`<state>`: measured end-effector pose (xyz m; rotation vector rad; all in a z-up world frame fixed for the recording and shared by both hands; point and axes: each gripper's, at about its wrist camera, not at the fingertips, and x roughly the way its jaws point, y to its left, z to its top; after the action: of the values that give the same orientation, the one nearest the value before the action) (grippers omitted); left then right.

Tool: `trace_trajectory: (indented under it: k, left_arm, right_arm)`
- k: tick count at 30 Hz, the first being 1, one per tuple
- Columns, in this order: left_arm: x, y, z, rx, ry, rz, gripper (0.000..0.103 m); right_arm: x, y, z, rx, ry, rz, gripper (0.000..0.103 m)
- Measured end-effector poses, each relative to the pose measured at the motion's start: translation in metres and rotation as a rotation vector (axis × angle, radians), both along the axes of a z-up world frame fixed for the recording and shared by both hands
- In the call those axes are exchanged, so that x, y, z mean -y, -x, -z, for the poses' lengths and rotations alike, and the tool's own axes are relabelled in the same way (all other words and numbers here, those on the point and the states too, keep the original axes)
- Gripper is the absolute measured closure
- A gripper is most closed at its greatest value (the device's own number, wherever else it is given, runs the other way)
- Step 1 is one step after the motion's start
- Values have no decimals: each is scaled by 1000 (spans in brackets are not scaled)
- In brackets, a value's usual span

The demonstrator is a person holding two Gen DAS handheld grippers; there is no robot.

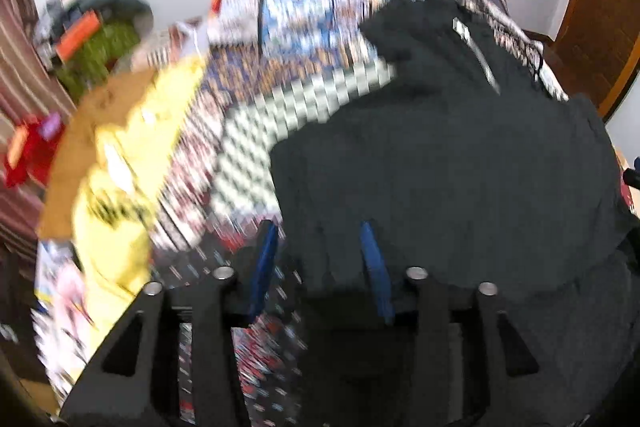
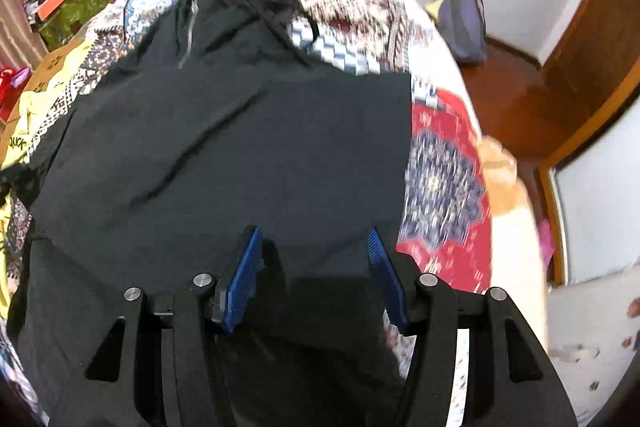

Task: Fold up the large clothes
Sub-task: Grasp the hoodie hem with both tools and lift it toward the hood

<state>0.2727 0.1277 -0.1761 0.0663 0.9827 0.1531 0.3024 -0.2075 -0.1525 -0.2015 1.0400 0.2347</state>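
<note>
Black garment (image 2: 224, 147) beneath both open tools

A black hooded garment (image 2: 240, 147) lies spread flat, hood at the far end.

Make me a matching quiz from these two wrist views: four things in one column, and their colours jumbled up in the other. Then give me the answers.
Things:
1. large garment spread on the bed
2. garment lying left of it
3. tool's finger pads
4. door

Colours:
A. blue
B. brown
C. black
D. yellow

Pairs: 1-C, 2-D, 3-A, 4-B
</note>
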Motion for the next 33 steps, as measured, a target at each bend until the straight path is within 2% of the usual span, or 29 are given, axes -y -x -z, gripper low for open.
trace_trajectory:
  k: [1, 7, 12, 15, 18, 21, 27, 33]
  left_arm:
    - [0, -3, -7, 17, -8, 5, 46]
    - [19, -31, -61, 143, 5, 77, 40]
    - [37, -73, -73, 175, 68, 115, 39]
    - [46, -103, -68, 174, 89, 146, 39]
    - [50, -136, -57, 154, 89, 131, 39]
    - [48, -169, -43, 116, 147, 116, 39]
    - [48, -218, -18, 79, 226, 93, 39]
    - [48, -258, 11, 39, 312, 69, 39]
  right_arm:
    - [-2, -3, -6, 24, 5, -4, 52]
    - [-17, -29, -40, 124, -46, -18, 52]
    - [-31, -57, -60, 183, -86, -28, 52]
    - [-40, -78, -64, 193, -106, -30, 51]
    - [-51, -100, -61, 182, -109, -37, 51]
    - [-61, -124, -54, 159, -112, -45, 51]
    - [-77, -174, -30, 69, -171, -17, 51]
    - [-97, -214, -2, 9, -174, 18, 51]
